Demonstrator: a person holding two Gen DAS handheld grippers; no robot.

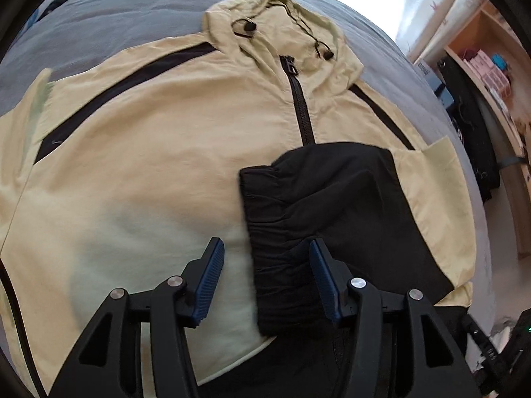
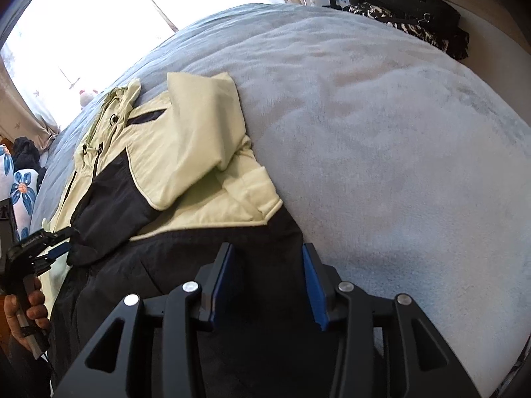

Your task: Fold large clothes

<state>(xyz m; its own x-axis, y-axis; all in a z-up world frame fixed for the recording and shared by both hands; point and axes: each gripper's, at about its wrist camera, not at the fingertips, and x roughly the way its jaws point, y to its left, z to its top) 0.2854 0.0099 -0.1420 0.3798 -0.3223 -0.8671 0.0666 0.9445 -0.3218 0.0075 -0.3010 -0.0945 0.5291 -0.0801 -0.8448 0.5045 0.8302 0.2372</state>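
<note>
I have the jacket (image 1: 166,165) lying zipped and face up on the bed (image 2: 381,132), its right sleeve (image 1: 315,199) already folded across the chest. Both jaws stand apart, gripping nothing — left hand-held gripper (image 1: 265,265) over the black cuff, right hand-held gripper (image 2: 268,265) over the dark hem. Next, I judge, the far left sleeve needs folding in.

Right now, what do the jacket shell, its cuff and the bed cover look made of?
Jacket shell: thin matte woven synthetic, probably nylon; fine crinkles.
Cuff: black elasticated fabric; gathered ribs.
Bed cover: soft grey-blue fleece or plush, likely; short fuzzy nap.
</note>
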